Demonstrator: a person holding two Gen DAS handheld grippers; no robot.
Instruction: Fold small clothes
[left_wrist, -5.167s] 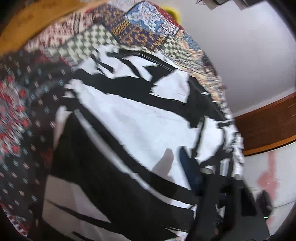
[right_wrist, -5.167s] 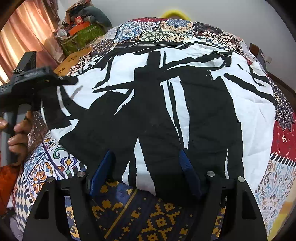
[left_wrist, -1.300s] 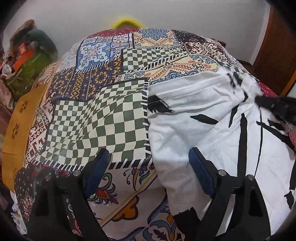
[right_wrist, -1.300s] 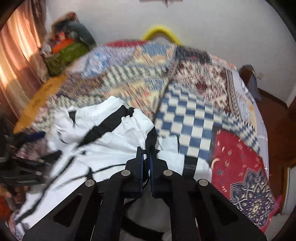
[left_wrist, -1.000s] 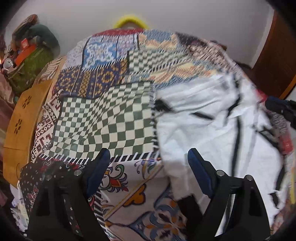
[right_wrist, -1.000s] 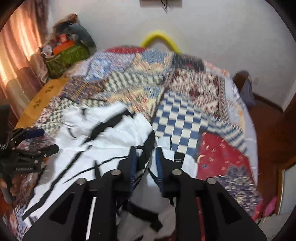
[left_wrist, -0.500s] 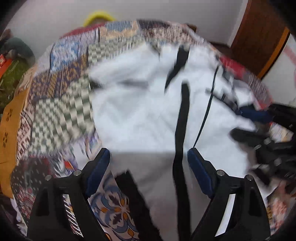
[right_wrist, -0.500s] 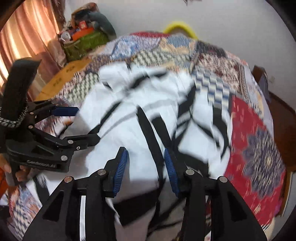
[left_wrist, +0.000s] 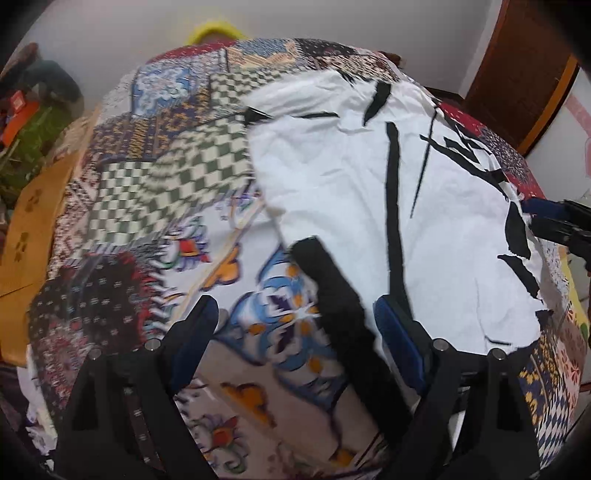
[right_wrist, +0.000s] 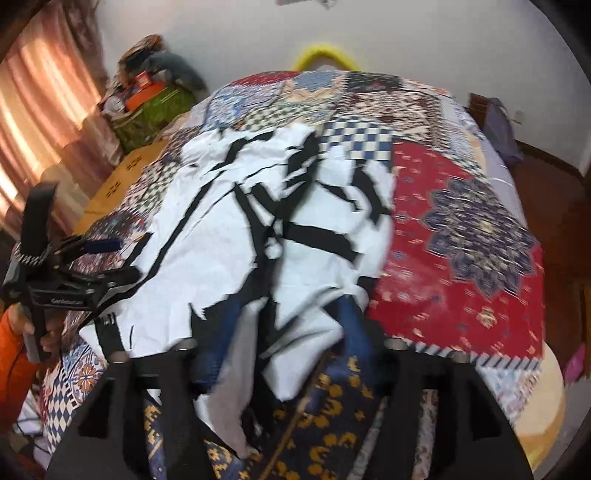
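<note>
A white garment with black streaks (left_wrist: 369, 177) lies folded over on the patchwork bed cover (left_wrist: 155, 177). It also shows in the right wrist view (right_wrist: 229, 236), bunched and rumpled. My left gripper (left_wrist: 295, 332) is open, with a black strip of the garment (left_wrist: 332, 295) lying between its blue pads. My right gripper (right_wrist: 280, 332) is open, its jaws wide apart over the garment's near edge, which drapes across them. The left gripper also shows in the right wrist view (right_wrist: 107, 258), and the right gripper's tips show at the right edge of the left wrist view (left_wrist: 554, 221).
A yellow ring (right_wrist: 325, 55) sits at the far end of the bed. A green bag with clutter (right_wrist: 147, 107) and pink curtains (right_wrist: 44, 103) are at the left. A wooden door (left_wrist: 517, 66) is at the right. Red quilt patch (right_wrist: 461, 240) lies right of the garment.
The right gripper has let go of the garment and opened wide. The garment has been flipped over onto itself and now lies in a smaller heap. The left gripper has stayed open.
</note>
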